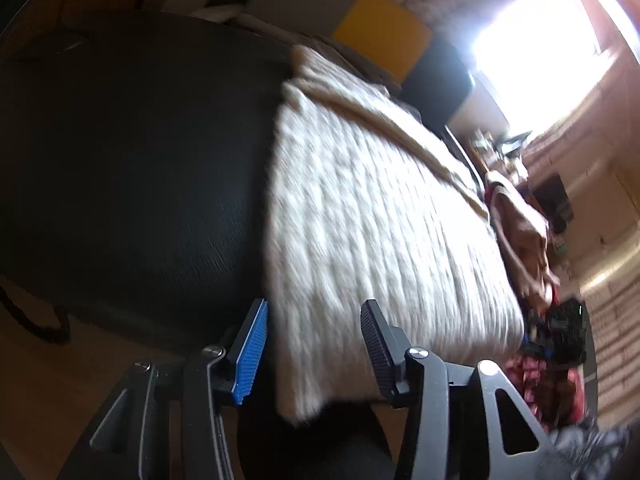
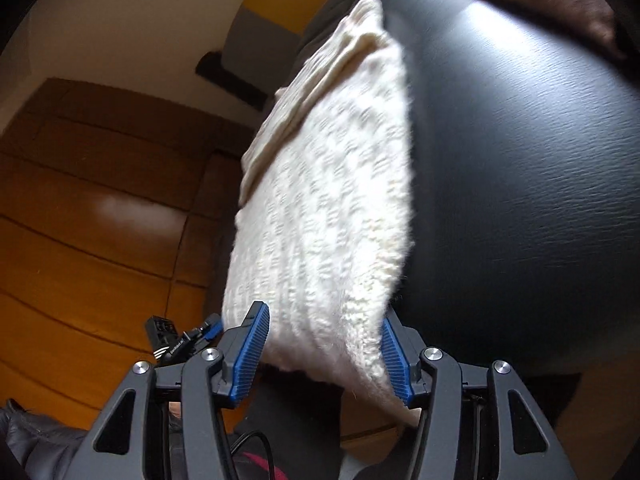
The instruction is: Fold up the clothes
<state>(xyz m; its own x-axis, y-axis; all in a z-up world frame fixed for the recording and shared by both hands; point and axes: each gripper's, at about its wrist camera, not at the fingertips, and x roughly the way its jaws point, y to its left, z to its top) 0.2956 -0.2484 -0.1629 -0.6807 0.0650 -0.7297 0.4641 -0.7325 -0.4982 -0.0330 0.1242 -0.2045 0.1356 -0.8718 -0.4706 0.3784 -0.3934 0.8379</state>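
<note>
A cream knitted sweater [image 1: 372,216] lies folded in a long strip on a black table [image 1: 132,152], its near end hanging over the table's edge. My left gripper [image 1: 316,352] is open, its jaws on either side of that near end, the blue pad [image 1: 252,352] at its left border. In the right wrist view the same sweater [image 2: 324,208] runs away from me along the table [image 2: 520,184]. My right gripper [image 2: 324,354] is open with the sweater's near end between its blue pads [image 2: 248,352], not clamped.
A brown sofa [image 2: 92,200] lies to the left in the right wrist view. A pile of other clothes [image 1: 524,232] sits at the table's far right. A bright window [image 1: 540,44] is behind. The other gripper [image 2: 180,340] shows at lower left.
</note>
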